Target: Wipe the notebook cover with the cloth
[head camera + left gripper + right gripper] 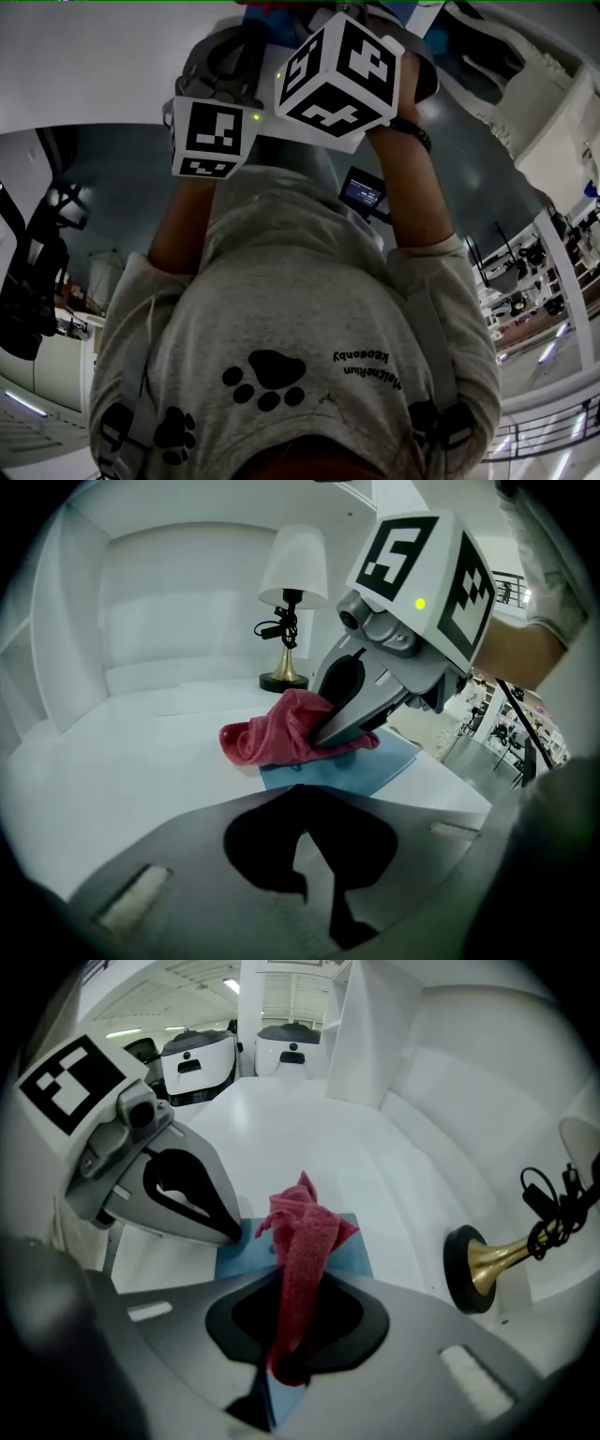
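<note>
Notebook [354, 1244]: blue cover, lies flat on the white surface [141, 747], near a brass-footed lamp [292, 602].

- Cloth [305, 1237]: red, bunched. One end lies heaped on the cover and the other runs back into the right tongs [292, 1349], which are closed on it. Judgement: it is held as a pad to drag across the cover.
- Left tongs [234, 1232]: closed, nothing seen between them. The tip is down on the cover's near corner, clear of the cloth. Judgement: this pins the notebook so it does not slide while being wiped.
- Writing: none seen on the cover. The marker cube [422, 564] bears only black-and-white square patterns. The person's grey shirt [281, 281] carries paw prints and a short printed line, upside down in the head view and too small to read reliably.
</note>
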A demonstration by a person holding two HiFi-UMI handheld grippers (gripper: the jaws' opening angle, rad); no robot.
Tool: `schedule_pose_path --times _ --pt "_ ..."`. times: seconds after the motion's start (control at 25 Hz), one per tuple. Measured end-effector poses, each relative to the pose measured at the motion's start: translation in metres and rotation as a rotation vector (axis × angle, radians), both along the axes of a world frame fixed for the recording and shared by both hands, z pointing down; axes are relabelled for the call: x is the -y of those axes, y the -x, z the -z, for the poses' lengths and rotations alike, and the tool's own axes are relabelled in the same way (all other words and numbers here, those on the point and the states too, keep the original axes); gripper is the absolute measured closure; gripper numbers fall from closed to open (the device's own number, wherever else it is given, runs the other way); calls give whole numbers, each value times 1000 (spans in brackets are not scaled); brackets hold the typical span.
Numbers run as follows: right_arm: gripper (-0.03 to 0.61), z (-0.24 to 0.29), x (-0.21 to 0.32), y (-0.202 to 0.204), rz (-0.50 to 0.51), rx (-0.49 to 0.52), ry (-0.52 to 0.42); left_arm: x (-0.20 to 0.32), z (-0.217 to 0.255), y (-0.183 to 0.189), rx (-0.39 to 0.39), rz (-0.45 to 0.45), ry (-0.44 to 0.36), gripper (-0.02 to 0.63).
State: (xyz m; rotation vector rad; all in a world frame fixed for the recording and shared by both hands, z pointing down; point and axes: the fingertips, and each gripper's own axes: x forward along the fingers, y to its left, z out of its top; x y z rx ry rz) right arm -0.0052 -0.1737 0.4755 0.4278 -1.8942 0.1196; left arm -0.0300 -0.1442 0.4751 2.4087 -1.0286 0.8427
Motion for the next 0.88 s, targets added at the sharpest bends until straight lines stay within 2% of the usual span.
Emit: schedule_pose_path --times 0.88 --pt "535 -8 -24 -123 -171 -85 27 2 -4 -4 13 -2 -16 615"
